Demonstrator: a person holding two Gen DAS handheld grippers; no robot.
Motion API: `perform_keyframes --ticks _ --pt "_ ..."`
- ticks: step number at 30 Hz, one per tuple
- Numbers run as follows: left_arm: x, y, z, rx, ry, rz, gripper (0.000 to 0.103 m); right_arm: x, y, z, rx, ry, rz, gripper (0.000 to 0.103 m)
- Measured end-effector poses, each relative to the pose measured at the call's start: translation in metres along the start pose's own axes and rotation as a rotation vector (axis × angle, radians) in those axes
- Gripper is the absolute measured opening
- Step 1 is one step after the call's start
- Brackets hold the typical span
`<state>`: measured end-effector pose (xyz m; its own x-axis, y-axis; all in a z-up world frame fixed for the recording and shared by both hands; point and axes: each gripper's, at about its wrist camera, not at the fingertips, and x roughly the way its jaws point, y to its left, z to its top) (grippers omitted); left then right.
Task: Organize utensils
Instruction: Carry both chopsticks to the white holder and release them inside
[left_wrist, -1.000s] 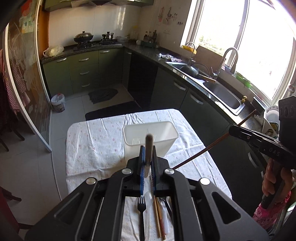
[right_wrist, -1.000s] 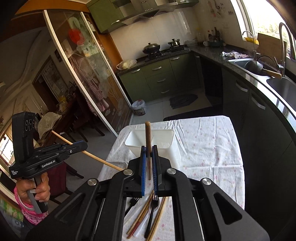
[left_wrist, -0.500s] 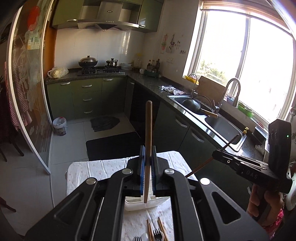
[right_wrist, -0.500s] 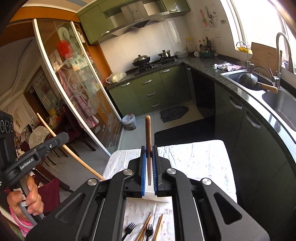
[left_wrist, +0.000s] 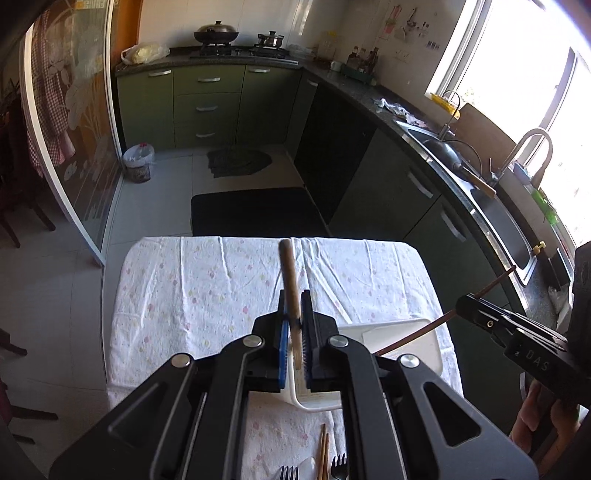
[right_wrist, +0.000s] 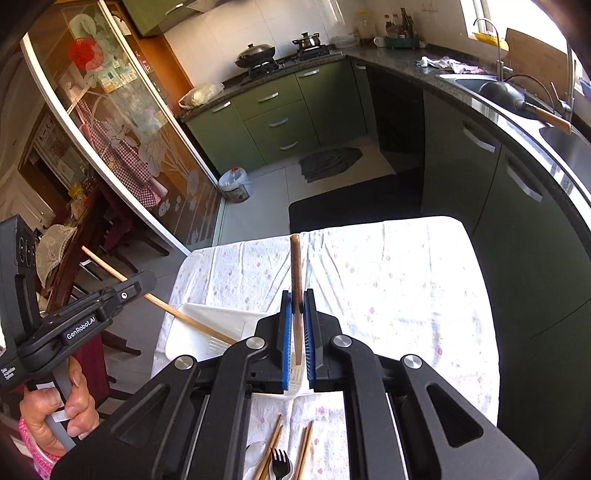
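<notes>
Two grippers each pinched a chopstick: our left gripper (left_wrist: 294, 343) a light one (right_wrist: 159, 302), our right gripper (right_wrist: 296, 343) a dark one (left_wrist: 436, 325), lower ends inside the white caddy (left_wrist: 417, 339). We read "GenRobot.AI" and "DAS".

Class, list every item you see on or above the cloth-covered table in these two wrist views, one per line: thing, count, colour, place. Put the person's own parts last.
Tablecloth: one, white with small pastel flowers, over the whole table.
Utensil holder: one, white plastic, near the table's front, under both grippers.
Held chopsticks: two, brown wood, one clamped in each gripper, over the holder.
Loose chopsticks: several, light wood, on the cloth in front of the holder.
Forks: at least two, black, beside the loose chopsticks.
Spoon: one, pale or clear, next to the forks.
Left gripper: black with blue pads, closed on a chopstick.
Right gripper: same build, closed on a chopstick.
Hand: the left one, around its gripper's handle.
</notes>
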<state>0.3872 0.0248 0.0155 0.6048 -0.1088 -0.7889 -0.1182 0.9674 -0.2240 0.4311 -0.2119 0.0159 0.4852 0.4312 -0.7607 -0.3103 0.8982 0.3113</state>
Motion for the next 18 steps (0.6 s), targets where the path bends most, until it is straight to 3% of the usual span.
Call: perform_keyframes --ticks 2,4,5,9,13,16,18 --pt "0.002 0.0 -0.004 0.015 0.005 0.001 0.007 0.004 -0.004 -0.001 0.006 -0.001 0.007 0.01" --pt "-0.001 0.0 -0.006 0.031 -0.004 0.0 0.009 0.0 -0.007 0.0 0.012 -0.019 0.019 0.04" --pt "-0.005 0.001 -0.006 0.035 -0.01 -0.004 0.011 -0.005 -0.008 0.001 0.014 -0.035 0.027 0.045" --pt "-0.028 -0.001 -0.007 0.042 -0.052 -0.018 0.02 -0.035 -0.009 -0.001 0.008 -0.107 0.038 0.046" --pt "-0.06 0.004 -0.019 0.052 -0.1 -0.039 0.021 -0.078 -0.006 -0.023 -0.017 -0.179 0.084 0.048" --pt "-0.078 0.007 -0.046 0.075 -0.111 -0.056 0.023 -0.096 -0.001 -0.058 -0.065 -0.161 0.115 0.052" --pt "-0.081 0.006 -0.072 0.097 -0.094 -0.063 0.029 -0.09 0.001 -0.089 -0.113 -0.089 0.117 0.052"
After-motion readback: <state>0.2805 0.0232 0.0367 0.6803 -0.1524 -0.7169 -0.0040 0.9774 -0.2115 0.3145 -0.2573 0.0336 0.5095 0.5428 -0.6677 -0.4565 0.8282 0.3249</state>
